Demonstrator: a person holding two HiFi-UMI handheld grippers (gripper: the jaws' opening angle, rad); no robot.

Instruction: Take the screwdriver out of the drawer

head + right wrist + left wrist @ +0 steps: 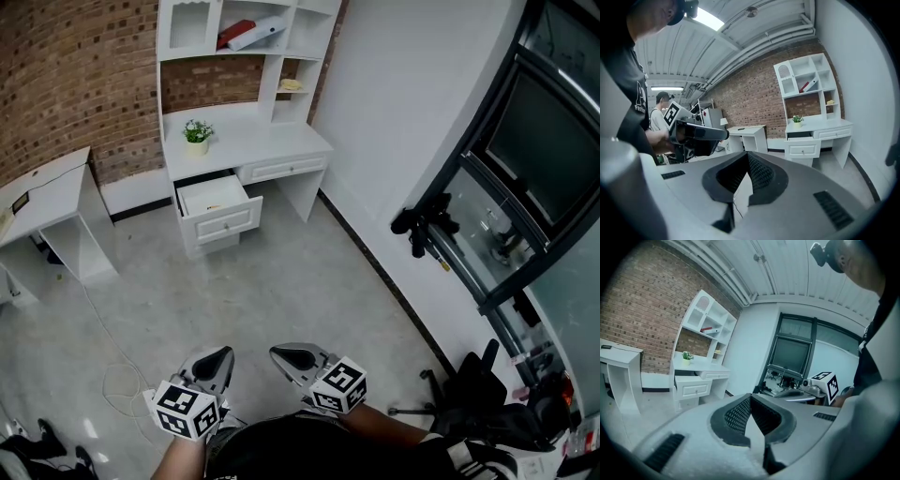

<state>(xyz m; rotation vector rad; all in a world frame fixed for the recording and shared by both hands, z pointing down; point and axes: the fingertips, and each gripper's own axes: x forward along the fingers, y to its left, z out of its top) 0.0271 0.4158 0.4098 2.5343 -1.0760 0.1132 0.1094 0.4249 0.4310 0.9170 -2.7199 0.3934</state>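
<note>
A white desk (pixel 246 141) with a shelf unit stands far off against the brick wall. Its left drawer (pixel 218 208) is pulled open; a small yellowish item (pixel 213 206) lies inside, too small to identify as the screwdriver. The same open drawer shows in the left gripper view (pixel 693 389) and the right gripper view (pixel 803 150). My left gripper (pixel 216 360) (pixel 750 397) and right gripper (pixel 292 357) (pixel 747 153) hover side by side near my body, well short of the desk. Both are shut with nothing between their jaws.
A potted plant (pixel 197 134) sits on the desk top. A second white table (pixel 52 192) stands at the left, with a cable (pixel 114 375) looping over the floor. A black office chair (pixel 478 398) is at the lower right, under the window wall (pixel 525 178).
</note>
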